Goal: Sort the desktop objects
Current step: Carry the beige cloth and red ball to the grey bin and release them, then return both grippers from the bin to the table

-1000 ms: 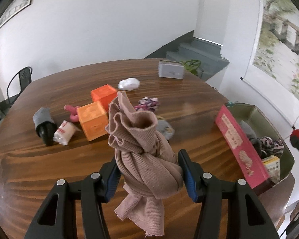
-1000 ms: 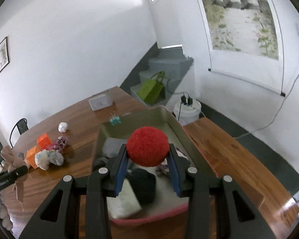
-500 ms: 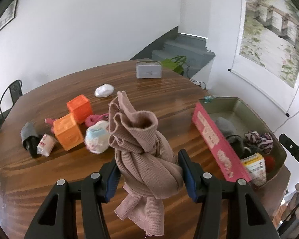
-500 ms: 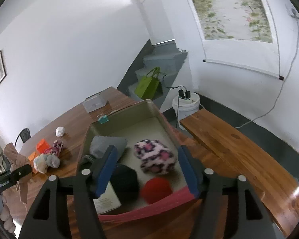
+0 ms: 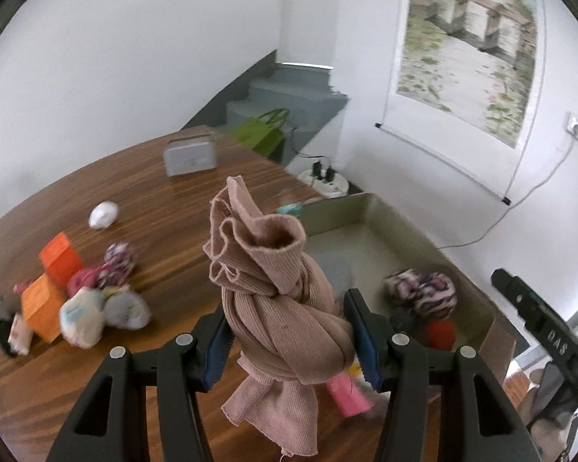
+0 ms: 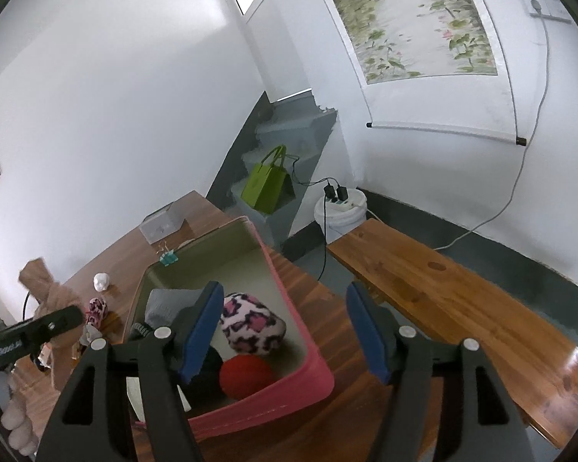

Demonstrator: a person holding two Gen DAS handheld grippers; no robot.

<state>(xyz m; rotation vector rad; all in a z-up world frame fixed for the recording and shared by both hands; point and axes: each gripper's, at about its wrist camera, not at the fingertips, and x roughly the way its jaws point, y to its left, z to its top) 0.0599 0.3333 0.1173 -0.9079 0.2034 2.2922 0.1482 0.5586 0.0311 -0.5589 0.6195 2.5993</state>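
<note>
Two grippers: the left gripper [image 5: 289,340] clamps a knotted tan cloth [image 5: 285,308], the right gripper [image 6: 285,331] gapes over the box [image 6: 312,350].

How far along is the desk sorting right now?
Done: red ball and leopard-print bundle lie in the box; right gripper is open. In hand: left gripper holds the knotted tan sock. Left: orange blocks and sock balls on the table.

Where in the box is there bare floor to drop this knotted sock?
The far end of the box, between the binder clip corner and the leopard bundle, shows bare floor. The near end is crowded: red ball, a black item and grey cloth. The left tongs grip the knotted sock.
</note>
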